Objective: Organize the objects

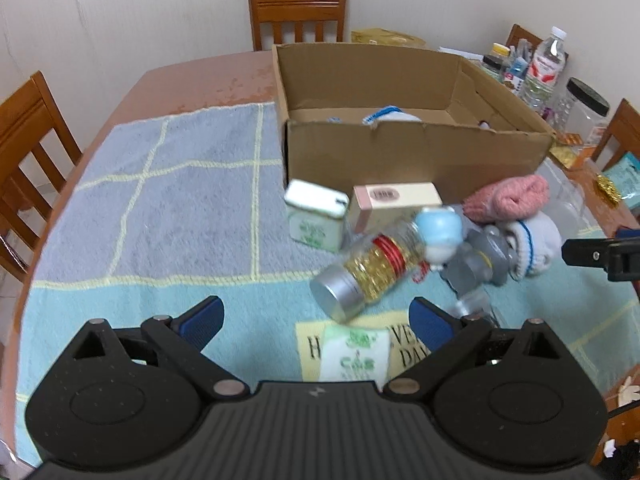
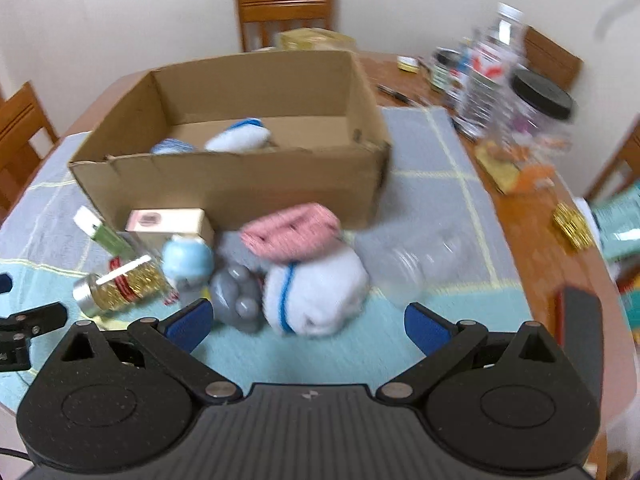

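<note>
An open cardboard box (image 1: 400,152) (image 2: 224,176) sits on a blue checked cloth (image 1: 180,200) and holds a rolled white sock (image 2: 238,138). In front of it lies a pile: a clear jar of gold and red bangles (image 1: 368,276) (image 2: 120,284), a green-and-white box (image 1: 316,216), a pink-and-cream carton (image 1: 394,200) (image 2: 168,222), a light-blue figurine (image 1: 438,232) (image 2: 186,262), a grey toy (image 1: 480,260) (image 2: 238,300), pink rolled socks (image 1: 508,198) (image 2: 292,232) and white rolled socks (image 2: 316,296). A small green-and-white packet (image 1: 356,356) lies between my left gripper's fingers. My left gripper (image 1: 316,320) and right gripper (image 2: 308,320) are both open, near the pile.
Wooden chairs (image 1: 298,16) stand around the brown table. At the right are water bottles (image 1: 546,68), a black-lidded clear jar (image 2: 540,116), a clear plastic container (image 2: 420,264), a gold item (image 2: 572,220) and papers. The cloth's left part (image 1: 160,208) is bare.
</note>
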